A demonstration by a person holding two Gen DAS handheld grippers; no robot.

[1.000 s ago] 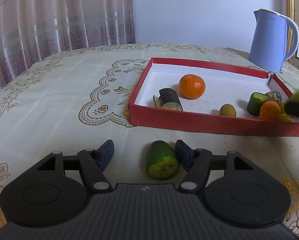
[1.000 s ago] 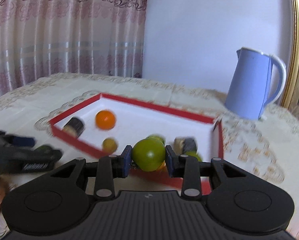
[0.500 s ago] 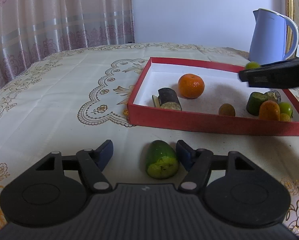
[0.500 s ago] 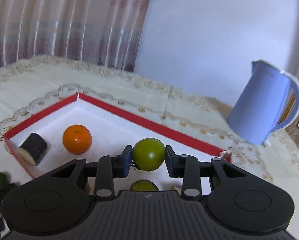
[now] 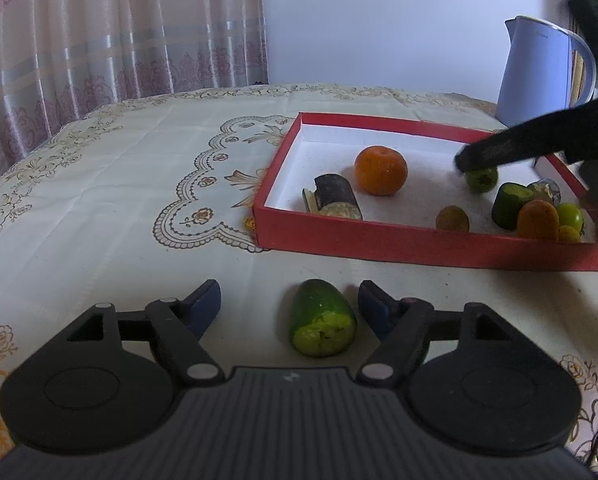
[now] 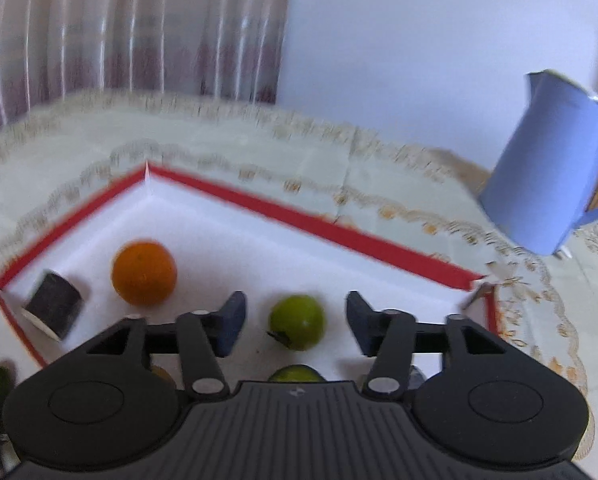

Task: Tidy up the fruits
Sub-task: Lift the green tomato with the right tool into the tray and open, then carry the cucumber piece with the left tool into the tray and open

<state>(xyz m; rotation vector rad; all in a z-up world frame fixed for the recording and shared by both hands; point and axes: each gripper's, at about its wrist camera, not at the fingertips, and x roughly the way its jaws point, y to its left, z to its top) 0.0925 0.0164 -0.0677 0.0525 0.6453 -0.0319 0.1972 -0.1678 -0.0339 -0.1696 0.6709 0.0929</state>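
The right gripper [image 6: 295, 322] has just been opening; its jaws now stand apart on either side of a green fruit [image 6: 297, 322] that lies on the white floor of the red tray [image 6: 311, 220], clear of both pads, near an orange [image 6: 143, 273] and a dark cut piece [image 6: 53, 304]. The left gripper [image 5: 289, 306], whose jaws have also been widening, is open around a cut green piece [image 5: 322, 322] lying on the tablecloth [image 5: 99, 200] just outside the tray, neither pad touching it.
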